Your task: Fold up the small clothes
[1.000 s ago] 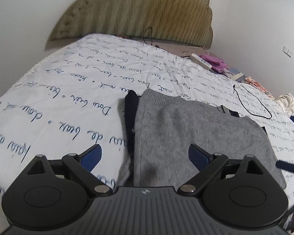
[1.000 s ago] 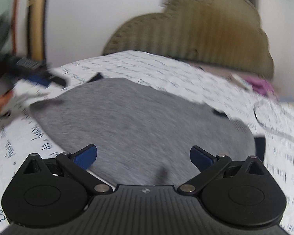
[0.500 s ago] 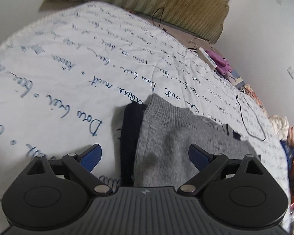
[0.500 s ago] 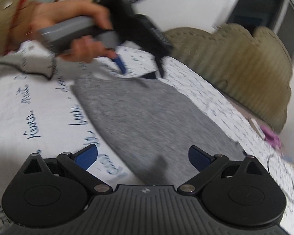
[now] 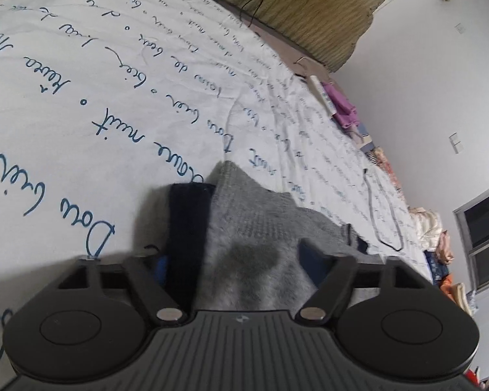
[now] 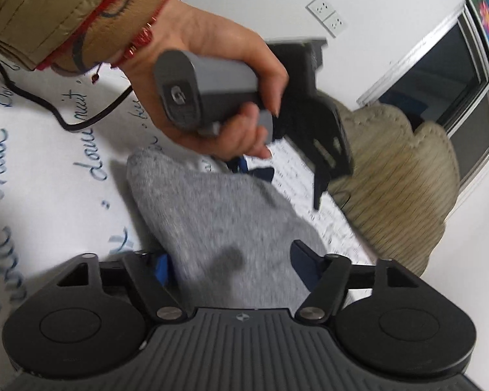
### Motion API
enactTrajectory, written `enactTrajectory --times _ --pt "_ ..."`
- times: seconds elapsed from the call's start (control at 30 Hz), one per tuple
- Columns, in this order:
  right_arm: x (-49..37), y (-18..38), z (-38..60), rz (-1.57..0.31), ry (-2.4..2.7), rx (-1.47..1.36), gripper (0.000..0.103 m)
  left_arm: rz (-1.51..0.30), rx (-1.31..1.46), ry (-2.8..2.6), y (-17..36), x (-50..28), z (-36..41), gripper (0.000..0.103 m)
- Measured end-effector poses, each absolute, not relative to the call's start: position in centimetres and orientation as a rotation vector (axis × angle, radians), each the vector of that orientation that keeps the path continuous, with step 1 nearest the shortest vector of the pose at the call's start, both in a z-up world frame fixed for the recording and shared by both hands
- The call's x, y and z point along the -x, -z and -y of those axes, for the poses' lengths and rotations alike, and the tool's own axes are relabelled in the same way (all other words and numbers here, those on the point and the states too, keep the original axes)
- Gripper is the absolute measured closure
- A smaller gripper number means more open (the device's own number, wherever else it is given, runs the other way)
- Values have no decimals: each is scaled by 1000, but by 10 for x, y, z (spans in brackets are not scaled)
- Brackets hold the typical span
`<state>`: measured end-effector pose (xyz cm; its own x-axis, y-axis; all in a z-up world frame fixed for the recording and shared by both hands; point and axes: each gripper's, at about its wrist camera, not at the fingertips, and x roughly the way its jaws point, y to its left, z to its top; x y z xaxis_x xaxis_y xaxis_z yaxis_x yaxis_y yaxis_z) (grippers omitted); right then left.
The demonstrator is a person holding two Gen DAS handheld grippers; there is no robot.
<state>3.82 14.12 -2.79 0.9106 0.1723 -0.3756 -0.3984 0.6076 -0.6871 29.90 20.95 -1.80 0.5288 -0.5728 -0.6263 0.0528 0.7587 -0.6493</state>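
- The grey knit garment (image 5: pixel 244 228) lies flat on the bed (image 5: pixel 81 97), over a white sheet covered in blue handwriting-style print. A dark navy band (image 5: pixel 187 228) runs along the garment's edge.
- Left tool (image 5: pixel 231 260): its jaws have just been closing, and now they straddle the near edge of the garment. The blue pad (image 5: pixel 162 265) sits right by the navy band and the other pad is over the grey knit. They're about half apart with cloth between them, but I honestly can't tell if the pads are pressing on it.
- Right tool (image 6: pixel 231 265): same deal. Its jaws have just been closing, and the grey knit garment (image 6: pixel 218 208) runs in between them, one blue pad (image 6: pixel 161 268) at its edge. It looks half shut, and I can't see any real pinch.
- In the right wrist view, a hand (image 6: pixel 212 75) in a tan puffy sleeve (image 6: pixel 49 9) with red thread at the wrist holds the left tool's grey handle, over the garment's far corner.
- A padded beige headboard (image 5: pixel 303 3) stands at the far edge of the bed. There's some purple cloth (image 5: pixel 342 104) near that end, and a thin dark cord (image 5: pixel 378 215) loops on the sheet beyond the garment.
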Motion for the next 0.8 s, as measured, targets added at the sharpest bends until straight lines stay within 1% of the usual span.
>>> enactTrajectory --times 0.03,0.07,0.1,0.13,0.17,0.2,0.3,0.4,0.6,0.8 --pt "-40 30 -145 -277 -333 865 34 -950 611 389 20 -301 -208 51" --pt "-42 30 -148 -279 -339 869 39 -947 608 374 21 -303 -208 57" --pt "-44 30 -150 -285 -348 869 46 -947 612 358 22 -304 -210 66" --pt "-45 30 -151 -292 -356 867 50 -948 621 341 25 -305 -211 76" --pt "-46 30 -152 -300 -366 865 59 -949 636 322 27 -306 -213 82" --pt "-47 31 -154 -304 -377 865 71 -948 645 312 28 -306 -215 87" --pt "-42 35 -157 -305 -399 883 93 -920 622 292 26 -300 -215 91" --pt "-37 33 -153 -275 -413 874 96 -893 549 265 13 -294 -205 92" --pt "-27 14 -130 -203 -388 816 96 -839 467 221 -22 -286 -186 92" --pt "-12 2 -105 -150 -361 796 97 -811 347 190 -44 -279 -158 92"
